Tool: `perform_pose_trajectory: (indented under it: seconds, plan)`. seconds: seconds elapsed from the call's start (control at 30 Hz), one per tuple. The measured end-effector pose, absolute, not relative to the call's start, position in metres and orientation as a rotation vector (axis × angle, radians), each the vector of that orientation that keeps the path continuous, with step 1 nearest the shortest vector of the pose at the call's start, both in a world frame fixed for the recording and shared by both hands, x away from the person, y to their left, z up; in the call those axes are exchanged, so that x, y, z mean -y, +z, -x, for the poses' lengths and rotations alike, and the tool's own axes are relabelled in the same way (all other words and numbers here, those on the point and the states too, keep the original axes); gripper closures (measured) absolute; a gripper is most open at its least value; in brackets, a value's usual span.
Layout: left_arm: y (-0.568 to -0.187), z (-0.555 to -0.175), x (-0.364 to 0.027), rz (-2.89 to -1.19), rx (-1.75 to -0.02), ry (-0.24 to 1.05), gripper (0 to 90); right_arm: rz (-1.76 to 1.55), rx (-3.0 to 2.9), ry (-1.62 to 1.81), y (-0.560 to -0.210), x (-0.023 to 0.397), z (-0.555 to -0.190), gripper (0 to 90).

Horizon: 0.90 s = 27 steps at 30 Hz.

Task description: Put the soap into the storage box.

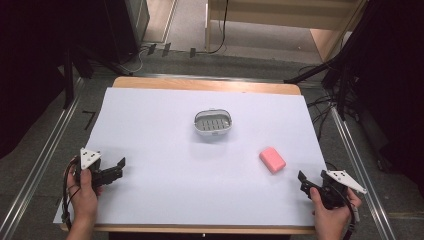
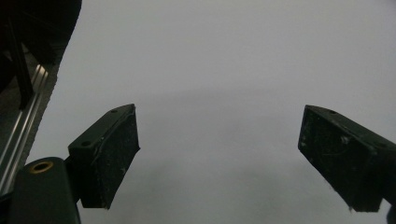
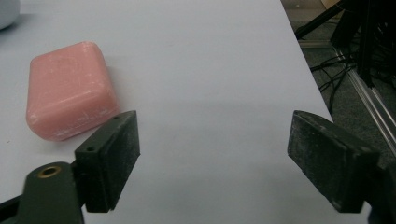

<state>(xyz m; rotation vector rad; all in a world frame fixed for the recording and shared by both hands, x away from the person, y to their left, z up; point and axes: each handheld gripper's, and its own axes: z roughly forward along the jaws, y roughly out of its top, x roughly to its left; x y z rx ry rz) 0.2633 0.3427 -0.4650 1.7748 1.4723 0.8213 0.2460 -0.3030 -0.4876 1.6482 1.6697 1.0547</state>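
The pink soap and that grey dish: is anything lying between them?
Nothing. In the high view, only bare white sheet lies between the soap and the dish.

In the right gripper view, the rounded pale grey dish (image 3: pixel 7 14) is cut off by the top left corner. In the high view, both forearms leave the bottom edge; the slotted dish's contents are too small to tell.

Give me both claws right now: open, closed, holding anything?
Left claw: open, empty, over the bare white table cover.
Right claw: open, empty; the pink soap bar lies just beyond it, untouched.
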Motion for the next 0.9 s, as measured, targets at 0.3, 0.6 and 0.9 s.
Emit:
perform_pose_trajectory:
  seconds: [0.3, 0.6, 0.9]
  plan:
    - [-0.465, -0.263, -0.342, -1.778, -1.472, 0.823, 13.2, -1.543, -1.872, 0.961, -0.479, 0.298, -0.255, 39.4]
    - [-0.465, -0.263, -0.343, -1.774, -1.472, 0.821, 13.2, -1.557, -2.177, 0.787, -0.469, 0.289, -0.277, 32.2]
    - [-0.465, -0.263, -0.343, -1.770, -1.473, 0.815, 13.2, -1.460, -2.438, 0.553, -0.459, 0.268, -0.294, 12.4]
